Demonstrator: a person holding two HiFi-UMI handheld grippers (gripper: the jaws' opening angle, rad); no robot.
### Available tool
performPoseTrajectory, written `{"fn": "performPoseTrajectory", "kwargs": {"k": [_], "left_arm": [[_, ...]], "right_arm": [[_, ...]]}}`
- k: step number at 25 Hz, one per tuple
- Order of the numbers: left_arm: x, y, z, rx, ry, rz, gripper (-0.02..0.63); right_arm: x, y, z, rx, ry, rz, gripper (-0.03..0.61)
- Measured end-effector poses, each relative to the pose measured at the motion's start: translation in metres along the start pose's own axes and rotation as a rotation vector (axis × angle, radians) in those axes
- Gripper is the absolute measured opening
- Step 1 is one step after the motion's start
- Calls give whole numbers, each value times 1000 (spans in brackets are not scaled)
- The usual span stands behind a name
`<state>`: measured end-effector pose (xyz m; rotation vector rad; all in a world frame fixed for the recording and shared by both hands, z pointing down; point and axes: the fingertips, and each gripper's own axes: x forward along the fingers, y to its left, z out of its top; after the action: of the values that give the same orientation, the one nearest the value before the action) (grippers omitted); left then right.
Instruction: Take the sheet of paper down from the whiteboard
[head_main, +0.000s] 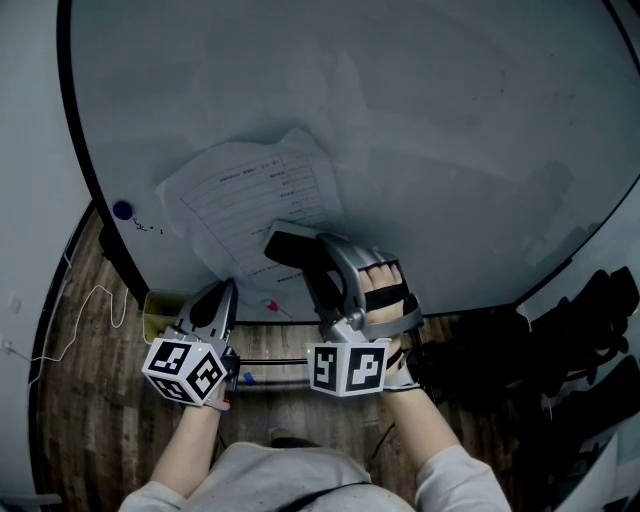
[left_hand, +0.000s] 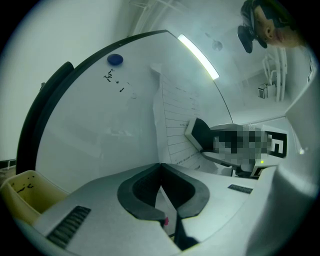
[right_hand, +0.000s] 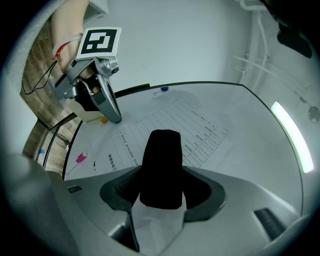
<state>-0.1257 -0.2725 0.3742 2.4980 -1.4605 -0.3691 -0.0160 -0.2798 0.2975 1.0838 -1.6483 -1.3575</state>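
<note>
The left gripper's (left_hand: 160, 167) jaws are pressed together, and a thin white edge runs down the seam between them: they pinch the sheet (head_main: 255, 190) at its lower left corner. The right gripper (right_hand: 161, 165) is harder to read. A white fold fills the narrow gap between its jaws, under a black pad that lies over the print, so it seems to be clamped on the sheet's lower edge nearer the middle. Both grips sit along the bottom, side by side and a little apart, with the rest of the sheet running up and away from them over the board (head_main: 400, 120).

Beyond the jaws the sheet lies roughly flat on the board but creased, its top corner buckled. What pins it there I cannot see. The blue magnet (head_main: 122, 210) sits off to its left, clear of the paper.

Judging by the creases, this is ordinary printed paper: very light, limp, easy to tear or crumple, and smooth enough to slide out of a loose pinch. The bottom edge is a sound place to hold, since it is the only part that can be lifted off the board. Two grips spread the pull, which should be slow and outward so the paper peels and does not rip at the top
</note>
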Motion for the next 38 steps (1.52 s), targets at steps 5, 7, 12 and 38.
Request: {"fn": "performPoseTrajectory", "kwargs": {"k": [5, 7, 12, 38], "left_arm": [[0, 3, 0, -5, 0, 4, 15], [0, 4, 0, -8, -1, 7, 15], [-1, 6, 0, -24, 2, 9, 15], [-6, 10, -2, -88, 9, 42, 15]], "right_arm": [[0, 1, -3, -3, 10, 2, 249], [-1, 0, -4, -4, 14, 1, 249], [-3, 0, -5, -4, 21, 3, 249], [-7, -9, -27, 20, 69, -1, 249]]}}
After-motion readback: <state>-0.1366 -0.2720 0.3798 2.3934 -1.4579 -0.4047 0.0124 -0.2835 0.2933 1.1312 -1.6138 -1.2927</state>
